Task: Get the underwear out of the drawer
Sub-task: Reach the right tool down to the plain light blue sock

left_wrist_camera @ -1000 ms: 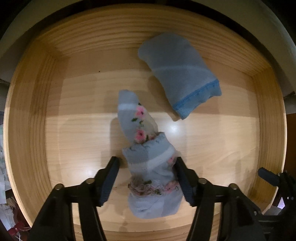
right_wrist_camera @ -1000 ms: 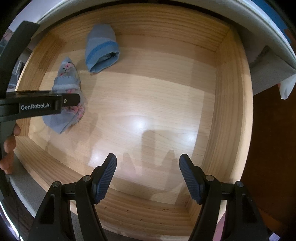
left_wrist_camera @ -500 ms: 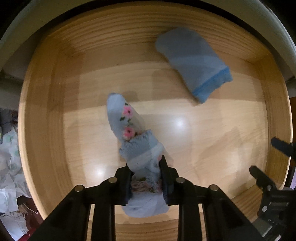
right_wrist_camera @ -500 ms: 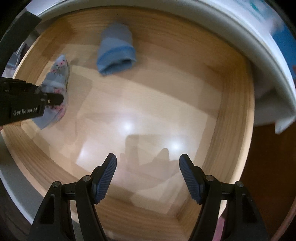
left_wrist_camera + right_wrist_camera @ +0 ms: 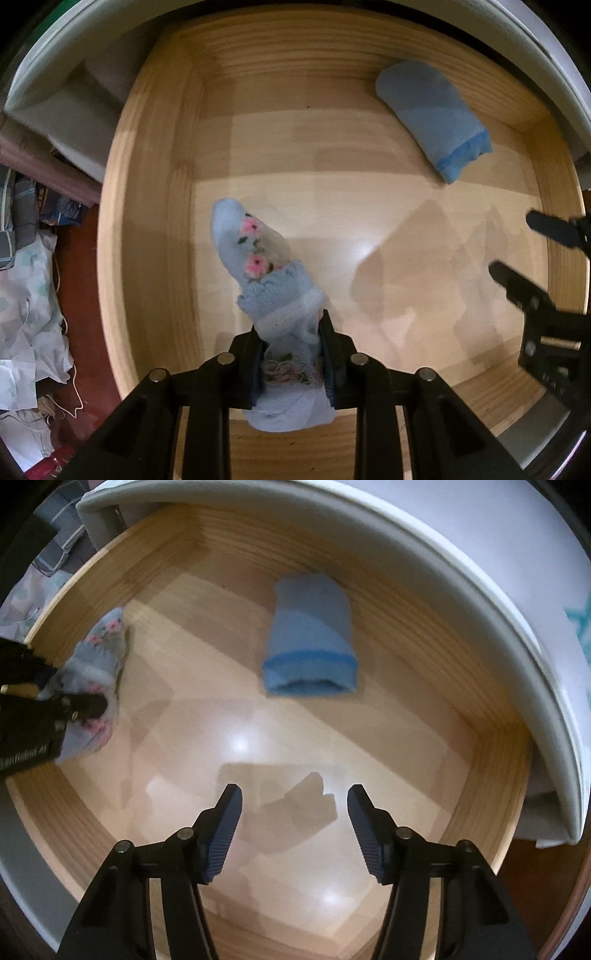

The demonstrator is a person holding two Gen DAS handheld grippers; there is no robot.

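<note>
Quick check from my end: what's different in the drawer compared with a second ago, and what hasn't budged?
The left hand-held gripper has closed on the floral sock bundle, which lay between open jaws a second ago. The right hand-held gripper has swung toward the plain blue bundle; its jaws have just been closing a little with nothing between them. The plain blue bundle lies untouched on the drawer floor.

Both wrist views face down, close; share drawer (image 5: 147, 206) floor.
</note>
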